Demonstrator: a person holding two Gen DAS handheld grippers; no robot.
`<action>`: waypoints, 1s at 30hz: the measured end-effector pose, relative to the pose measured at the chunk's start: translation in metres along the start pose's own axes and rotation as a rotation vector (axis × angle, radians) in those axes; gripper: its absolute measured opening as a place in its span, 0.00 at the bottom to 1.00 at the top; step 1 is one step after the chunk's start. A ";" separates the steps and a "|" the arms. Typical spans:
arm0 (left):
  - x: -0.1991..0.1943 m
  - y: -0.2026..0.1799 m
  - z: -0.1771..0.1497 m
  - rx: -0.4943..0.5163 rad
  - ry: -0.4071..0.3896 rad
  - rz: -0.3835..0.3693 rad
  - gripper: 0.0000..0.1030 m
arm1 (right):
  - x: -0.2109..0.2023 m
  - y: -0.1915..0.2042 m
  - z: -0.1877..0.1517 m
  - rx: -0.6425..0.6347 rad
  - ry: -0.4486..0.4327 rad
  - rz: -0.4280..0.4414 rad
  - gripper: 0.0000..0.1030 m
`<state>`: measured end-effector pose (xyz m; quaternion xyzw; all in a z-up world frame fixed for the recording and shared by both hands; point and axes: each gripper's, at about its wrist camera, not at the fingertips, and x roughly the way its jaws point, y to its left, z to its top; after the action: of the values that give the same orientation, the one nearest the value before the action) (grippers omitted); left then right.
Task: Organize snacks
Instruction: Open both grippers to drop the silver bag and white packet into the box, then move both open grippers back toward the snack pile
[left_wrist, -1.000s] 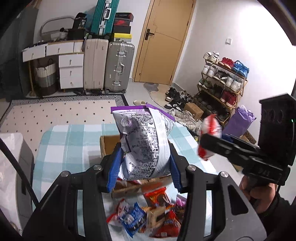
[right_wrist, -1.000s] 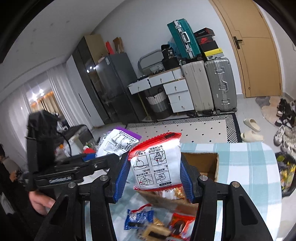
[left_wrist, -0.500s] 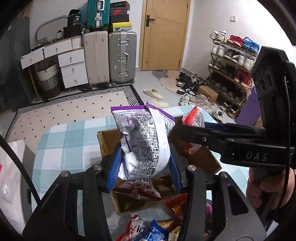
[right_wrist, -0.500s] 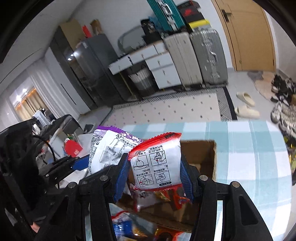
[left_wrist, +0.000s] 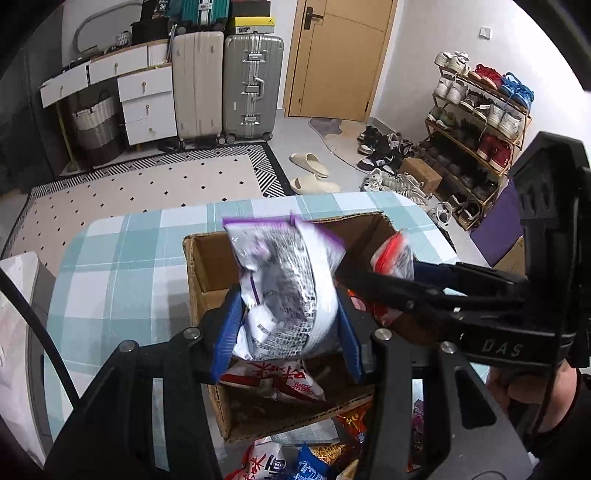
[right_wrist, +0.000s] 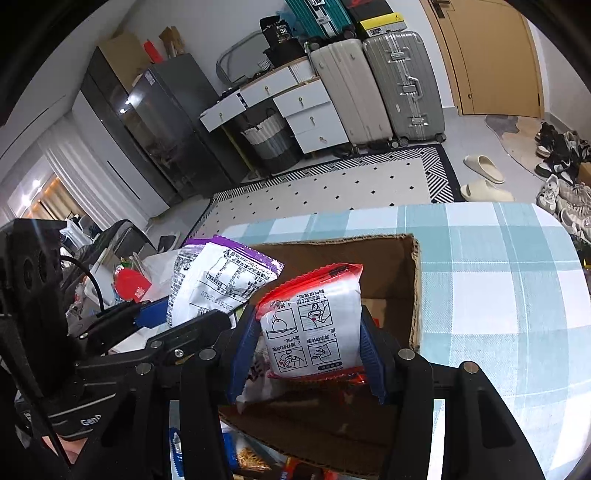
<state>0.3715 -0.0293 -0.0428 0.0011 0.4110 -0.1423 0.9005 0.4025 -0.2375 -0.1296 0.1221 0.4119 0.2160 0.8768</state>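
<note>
Two close downward views, shared box (left_wrist: 207, 266)

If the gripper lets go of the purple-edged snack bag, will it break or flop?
The purple-edged bag looks puffy and crinkled between the left gripper pads, so it is probably light and soft. It would likely flop onto the packets in the cardboard box rather than break. Its shiny film may be slippery.

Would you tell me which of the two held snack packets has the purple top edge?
The purple-edged packet in the left gripper; the right gripper's packet is red-edged.
</note>
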 end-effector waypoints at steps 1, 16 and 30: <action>0.000 -0.001 0.001 0.002 -0.001 0.002 0.43 | 0.001 -0.001 -0.001 0.004 0.005 0.000 0.55; -0.066 -0.001 -0.015 -0.016 -0.081 0.021 0.59 | -0.035 -0.002 -0.005 0.028 -0.045 -0.003 0.74; -0.195 -0.059 -0.070 0.069 -0.319 0.104 0.78 | -0.147 0.030 -0.077 -0.063 -0.255 0.035 0.82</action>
<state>0.1837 -0.0282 0.0621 0.0307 0.2572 -0.1081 0.9598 0.2515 -0.2792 -0.0680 0.1282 0.2880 0.2271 0.9214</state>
